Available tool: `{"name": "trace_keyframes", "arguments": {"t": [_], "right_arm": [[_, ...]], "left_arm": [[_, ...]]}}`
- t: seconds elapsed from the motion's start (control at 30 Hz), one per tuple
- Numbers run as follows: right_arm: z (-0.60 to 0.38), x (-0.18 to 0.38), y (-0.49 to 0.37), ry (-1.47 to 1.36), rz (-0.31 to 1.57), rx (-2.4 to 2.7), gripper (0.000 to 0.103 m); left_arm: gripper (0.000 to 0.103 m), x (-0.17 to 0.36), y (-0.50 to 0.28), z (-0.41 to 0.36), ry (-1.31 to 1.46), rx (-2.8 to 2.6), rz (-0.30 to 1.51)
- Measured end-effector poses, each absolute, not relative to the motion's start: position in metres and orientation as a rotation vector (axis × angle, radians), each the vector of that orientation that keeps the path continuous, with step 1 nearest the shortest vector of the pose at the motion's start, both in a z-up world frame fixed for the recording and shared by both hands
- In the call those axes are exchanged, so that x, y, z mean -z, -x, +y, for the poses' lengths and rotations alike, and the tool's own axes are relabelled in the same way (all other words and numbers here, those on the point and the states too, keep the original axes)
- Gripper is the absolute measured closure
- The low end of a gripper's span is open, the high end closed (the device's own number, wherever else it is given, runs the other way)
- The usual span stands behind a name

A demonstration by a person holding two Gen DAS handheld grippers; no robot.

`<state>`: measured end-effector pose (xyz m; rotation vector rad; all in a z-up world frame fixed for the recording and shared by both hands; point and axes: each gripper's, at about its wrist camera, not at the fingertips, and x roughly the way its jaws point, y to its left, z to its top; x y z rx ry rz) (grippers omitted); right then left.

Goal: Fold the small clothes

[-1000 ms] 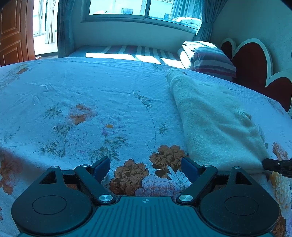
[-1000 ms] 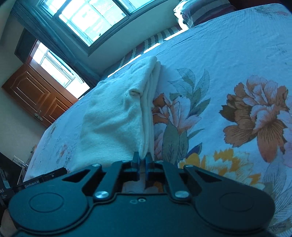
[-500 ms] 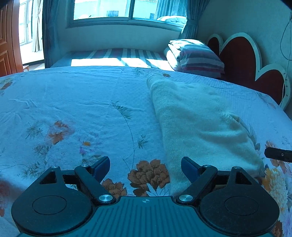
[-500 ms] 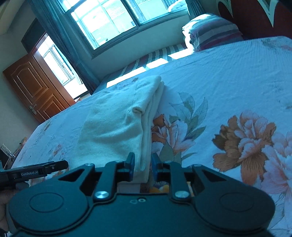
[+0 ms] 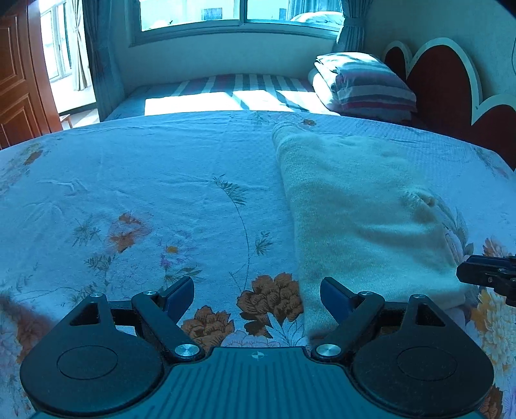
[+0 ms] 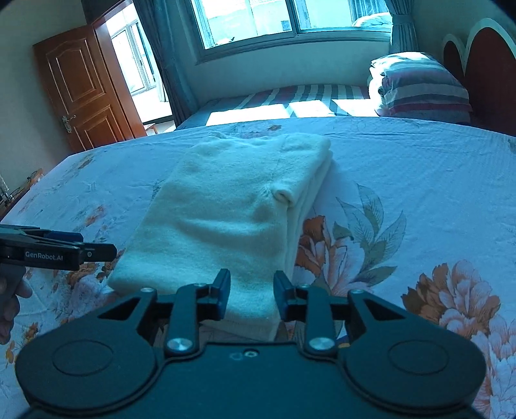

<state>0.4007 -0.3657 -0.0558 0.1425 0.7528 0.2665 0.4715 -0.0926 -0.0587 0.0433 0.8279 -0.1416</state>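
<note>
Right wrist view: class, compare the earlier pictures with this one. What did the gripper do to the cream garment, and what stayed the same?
The right gripper was shut on the near edge of the cream garment; its jaws have just been opening and have let go, and the view has rolled level. The garment stays folded on the floral bedsheet. The left gripper stays wide open, holding nothing.

A home bedroom is shown: a bed (image 6: 403, 154) is spread with a floral sheet (image 5: 145, 193), a striped pillow (image 5: 371, 87) is set by a heart-shaped headboard (image 5: 445, 96), and a curtained window (image 6: 290, 19) and panelled wooden door (image 6: 84, 87) are seen behind.
</note>
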Motion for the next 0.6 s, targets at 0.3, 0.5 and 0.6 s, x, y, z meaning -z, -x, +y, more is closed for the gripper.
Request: {"name": "trace_keyframes", "arguments": {"t": [0.3,0.5,0.6], "right_arm": [[-0.378,0.022,-0.363,-0.256,0.715,-0.229,0.038],[-0.405,0.021,-0.368,-0.49,0.735,-0.257,0.032],[-0.425,0.034,-0.389,-0.62,0.745,-0.26,0.032]], "left_arm": [[0.0,0.044,-0.441,-0.065,-0.032,0.186,0.79],[0.001,0.046,-0.483,-0.027,0.209,0.399,0.801],[0.016,0.06,-0.518,-0.021,0.308,0.496,0.84]]}}
